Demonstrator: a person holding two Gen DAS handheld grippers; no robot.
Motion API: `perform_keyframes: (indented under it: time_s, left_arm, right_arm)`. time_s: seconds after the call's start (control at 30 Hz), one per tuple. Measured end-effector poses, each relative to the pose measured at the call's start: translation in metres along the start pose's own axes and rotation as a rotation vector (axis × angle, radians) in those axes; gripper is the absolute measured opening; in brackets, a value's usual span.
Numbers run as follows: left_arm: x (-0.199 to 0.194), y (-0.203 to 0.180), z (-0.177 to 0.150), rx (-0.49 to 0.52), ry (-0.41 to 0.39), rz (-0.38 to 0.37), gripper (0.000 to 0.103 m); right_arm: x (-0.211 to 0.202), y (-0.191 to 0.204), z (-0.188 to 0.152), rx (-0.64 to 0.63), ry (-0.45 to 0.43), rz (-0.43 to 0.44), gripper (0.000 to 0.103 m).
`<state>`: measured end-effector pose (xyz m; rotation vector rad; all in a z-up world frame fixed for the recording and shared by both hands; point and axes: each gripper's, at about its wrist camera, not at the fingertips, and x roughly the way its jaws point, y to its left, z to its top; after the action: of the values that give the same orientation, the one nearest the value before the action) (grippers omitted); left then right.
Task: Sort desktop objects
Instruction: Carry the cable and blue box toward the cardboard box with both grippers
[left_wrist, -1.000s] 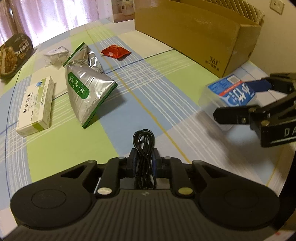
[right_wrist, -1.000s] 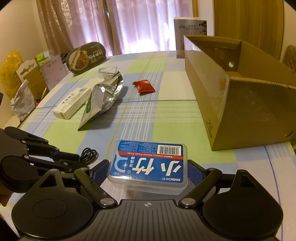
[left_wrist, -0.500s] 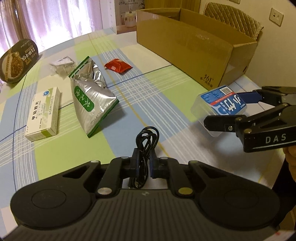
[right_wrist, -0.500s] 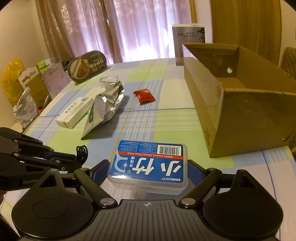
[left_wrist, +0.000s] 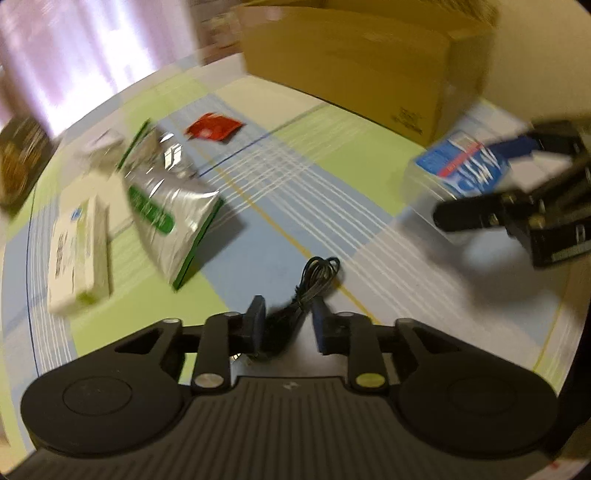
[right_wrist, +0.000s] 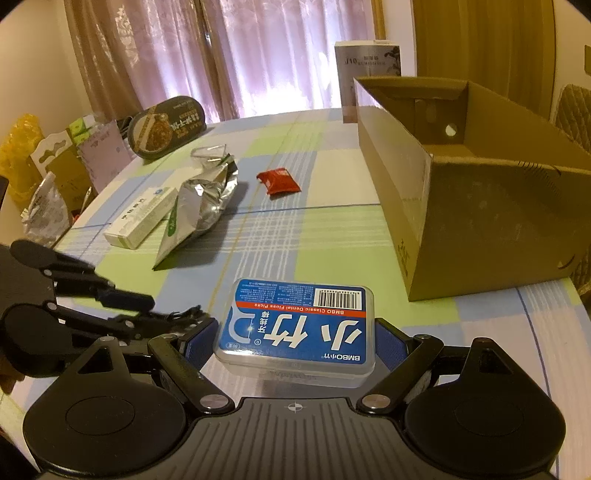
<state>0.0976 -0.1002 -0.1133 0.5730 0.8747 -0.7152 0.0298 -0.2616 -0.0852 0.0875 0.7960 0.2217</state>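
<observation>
My left gripper (left_wrist: 287, 323) is open, and the black coiled cable (left_wrist: 314, 275) sits loosely between its spread fingers, just above the checked tablecloth (left_wrist: 332, 177). The left wrist view is blurred by motion. My right gripper (right_wrist: 295, 339) is shut on a clear dental floss pick box with a blue label (right_wrist: 295, 325), held above the table. In the left wrist view that floss box (left_wrist: 461, 170) and the right gripper (left_wrist: 487, 181) are at the right. In the right wrist view the left gripper (right_wrist: 147, 310) is at the lower left, with the cable (right_wrist: 184, 314) at its tips.
An open cardboard box (right_wrist: 480, 221) stands at the right, with a tall white carton (right_wrist: 369, 74) behind it. On the table lie a silver pouch (right_wrist: 203, 206), a white medicine box (right_wrist: 140, 218), a red sachet (right_wrist: 279, 181), a clear wrapper (right_wrist: 208, 153) and a dark oval food tub (right_wrist: 166, 125). Bags (right_wrist: 40, 192) crowd the left edge.
My left gripper's fingers have spread apart and let go of the cable, and that gripper is moving fast. The right gripper has risen a little with the floss box still in it.
</observation>
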Motion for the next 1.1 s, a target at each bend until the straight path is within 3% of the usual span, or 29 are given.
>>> perform_keyframes:
  time_s: [0.07, 0.17, 0.23, 0.3, 0.47, 0.77, 1.1]
  left_arm:
    - [0.006, -0.001, 0.003, 0.072, 0.015, -0.011, 0.027]
    - [0.014, 0.002, 0.007, 0.101, 0.026, -0.056, 0.028]
    - [0.018, 0.006, 0.011, 0.091, 0.031, -0.088, 0.027]
    - [0.021, 0.008, 0.014, 0.071, 0.039, -0.117, 0.013]
    - [0.014, 0.006, 0.017, 0.035, 0.038, -0.142, 0.011]
    - [-0.022, 0.010, 0.024, -0.091, -0.045, -0.115, 0.011]
    - [-0.053, 0.002, 0.029, -0.116, -0.108, -0.100, 0.011]
  right_arm:
    - [0.003, -0.002, 0.000, 0.003, 0.004, 0.000, 0.085]
    - [0.008, -0.003, 0.000, 0.008, 0.010, 0.001, 0.085]
    - [0.010, -0.004, -0.001, 0.010, 0.014, 0.004, 0.085]
    - [0.013, -0.004, -0.001, 0.012, 0.019, 0.007, 0.085]
    - [0.011, -0.004, 0.000, 0.013, 0.013, 0.016, 0.085]
    - [-0.008, -0.002, 0.008, 0.011, -0.034, 0.023, 0.085]
    - [-0.037, 0.003, 0.013, 0.002, -0.089, 0.018, 0.085]
